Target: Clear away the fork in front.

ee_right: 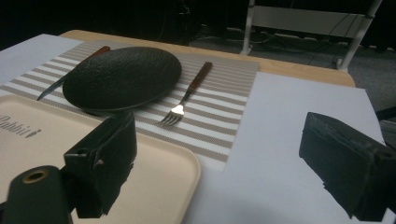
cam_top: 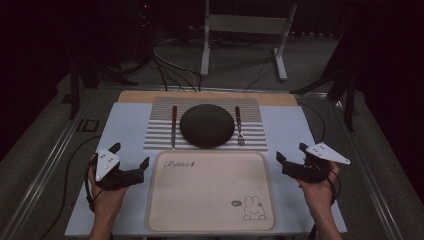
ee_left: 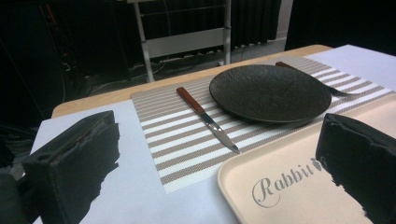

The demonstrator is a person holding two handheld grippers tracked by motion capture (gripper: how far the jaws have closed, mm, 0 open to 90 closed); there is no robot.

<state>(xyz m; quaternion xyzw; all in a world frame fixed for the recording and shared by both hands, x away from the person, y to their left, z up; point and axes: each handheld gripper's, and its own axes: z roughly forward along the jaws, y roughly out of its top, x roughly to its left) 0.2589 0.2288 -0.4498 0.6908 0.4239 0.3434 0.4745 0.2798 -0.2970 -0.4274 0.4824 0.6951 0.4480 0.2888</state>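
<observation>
Dark room all around, cables on the floor and a white frame [cam_top: 245, 30] standing past the far edge of the table [cam_top: 125, 130]. On the table lies a striped mat [cam_top: 160, 135], and on it a black plate [cam_top: 207, 125] sits in the middle, with a knife [cam_top: 173, 126] just left of it and a fork [cam_top: 239, 125] just right, both with reddish handles. Nearer the person, touching the mat's front edge, is a beige tray [cam_top: 210, 192] with "Rabbit" lettering and a small bunny drawing. The left gripper [cam_top: 131, 155] is held beside the tray's left side, jaws spread wide and holding nothing. The right gripper [cam_top: 291, 151] is beside the tray's right side, jaws likewise apart and empty.
</observation>
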